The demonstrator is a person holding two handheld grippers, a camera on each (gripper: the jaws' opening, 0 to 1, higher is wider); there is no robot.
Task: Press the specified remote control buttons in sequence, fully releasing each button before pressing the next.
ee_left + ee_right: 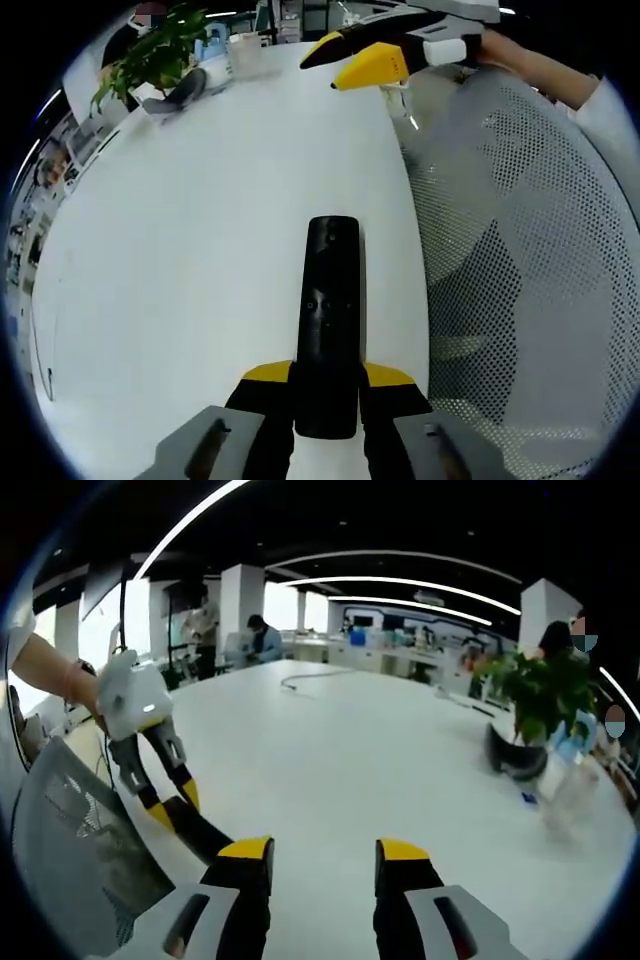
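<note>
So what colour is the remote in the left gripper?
Black, clearest in the left gripper view: the remote sits between yellow-tipped jaws.

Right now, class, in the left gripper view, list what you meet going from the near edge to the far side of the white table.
Left gripper's yellow-tipped black fingers clamped on the long black remote control → bare white table → green leafy potted plant at the far edge.

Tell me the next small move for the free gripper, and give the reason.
Probably bring the right gripper down over the long black remote control. The left gripper grips the remote's near end above the white table, while the right one hangs open and apart from it, touching no button.
</note>
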